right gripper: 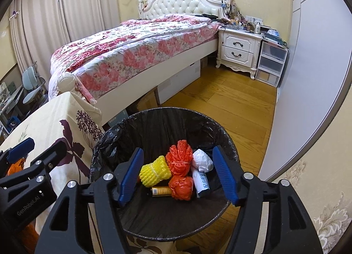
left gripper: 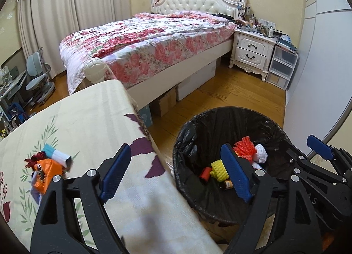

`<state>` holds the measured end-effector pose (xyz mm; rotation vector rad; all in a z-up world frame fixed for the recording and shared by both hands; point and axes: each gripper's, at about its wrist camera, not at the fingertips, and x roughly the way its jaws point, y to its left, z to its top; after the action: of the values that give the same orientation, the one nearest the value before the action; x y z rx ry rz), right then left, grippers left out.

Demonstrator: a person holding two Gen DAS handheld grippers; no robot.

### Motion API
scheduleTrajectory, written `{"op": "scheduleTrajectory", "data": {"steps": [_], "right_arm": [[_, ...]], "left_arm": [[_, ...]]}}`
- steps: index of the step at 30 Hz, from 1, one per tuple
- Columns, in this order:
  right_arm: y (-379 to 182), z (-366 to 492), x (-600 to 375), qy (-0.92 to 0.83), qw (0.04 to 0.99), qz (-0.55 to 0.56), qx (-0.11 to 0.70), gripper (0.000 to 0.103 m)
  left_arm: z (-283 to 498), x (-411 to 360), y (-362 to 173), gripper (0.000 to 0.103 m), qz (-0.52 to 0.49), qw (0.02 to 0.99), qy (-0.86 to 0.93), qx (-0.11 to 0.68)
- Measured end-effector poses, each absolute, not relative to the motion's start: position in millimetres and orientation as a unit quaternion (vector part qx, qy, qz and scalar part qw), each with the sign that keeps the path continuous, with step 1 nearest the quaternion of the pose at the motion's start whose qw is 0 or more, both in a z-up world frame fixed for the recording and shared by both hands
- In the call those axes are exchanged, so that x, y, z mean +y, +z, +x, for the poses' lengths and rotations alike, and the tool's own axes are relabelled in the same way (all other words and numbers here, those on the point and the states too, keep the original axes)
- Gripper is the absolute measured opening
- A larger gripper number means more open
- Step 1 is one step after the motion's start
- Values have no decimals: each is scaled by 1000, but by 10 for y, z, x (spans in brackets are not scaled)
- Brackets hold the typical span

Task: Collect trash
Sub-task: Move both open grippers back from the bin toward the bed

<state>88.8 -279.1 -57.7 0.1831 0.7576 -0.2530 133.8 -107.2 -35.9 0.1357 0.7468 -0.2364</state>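
Your right hand-held gripper (right gripper: 178, 175) hangs over the mouth of the bin (right gripper: 224, 135), its blue pads spread apart with nothing between them. Your left hand-held gripper (left gripper: 176, 175) is likewise released and empty, straddling the edge of the bench (left gripper: 92, 109) and the bin's rim.

Down in the black-lined bin lie the collected pieces: a yellow foam net (right gripper: 155, 171), an orange foam net (right gripper: 178, 160), an orange crumpled bag (right gripper: 180, 188), a white crumpled wad (right gripper: 202, 160), a white wrapper (right gripper: 201, 180) and a small brown bottle (right gripper: 160, 191) on its side. They rest touching one another at the bottom.

On the bench, to the left, a small heap of trash remains: an orange wrapper (left gripper: 47, 171) and a white and blue packet (left gripper: 58, 155) just beside it.

Farther off stands the bed (left gripper: 154, 40) with a floral quilt, a white nightstand (left gripper: 253, 49) beside it.
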Motion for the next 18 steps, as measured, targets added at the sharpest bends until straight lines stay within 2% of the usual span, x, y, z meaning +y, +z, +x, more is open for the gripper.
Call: {"op": "scheduleTrajectory", "data": {"steps": [18], "right_arm": [[-469, 840, -1853, -38, 926, 53, 371, 66]], "left_arm": [[871, 35, -208, 82, 32, 933, -37, 355]]}}
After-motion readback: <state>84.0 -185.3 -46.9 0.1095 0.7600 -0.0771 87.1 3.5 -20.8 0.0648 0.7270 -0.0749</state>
